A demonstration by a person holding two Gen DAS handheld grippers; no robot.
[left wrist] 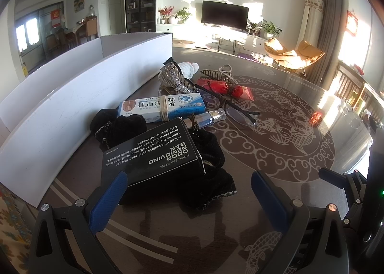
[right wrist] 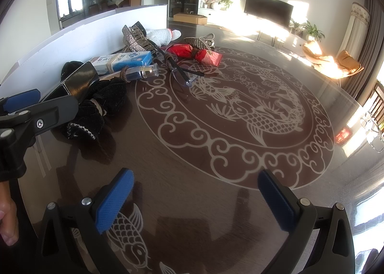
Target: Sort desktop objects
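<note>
Just ahead of the parted left hand-held gripper (left wrist: 189, 192) lies the black box (left wrist: 151, 151).

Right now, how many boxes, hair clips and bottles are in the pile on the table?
Boxes: 2, the black soap box and the blue-and-white box
Hair clips: 2, the sparkly clip and the dark claw clip
Bottles: 1, the small clear bottle
Total: 5

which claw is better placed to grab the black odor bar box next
Left. The left claw is open right at the black box, one pad beside its edge. The right claw is open over bare table.
</note>
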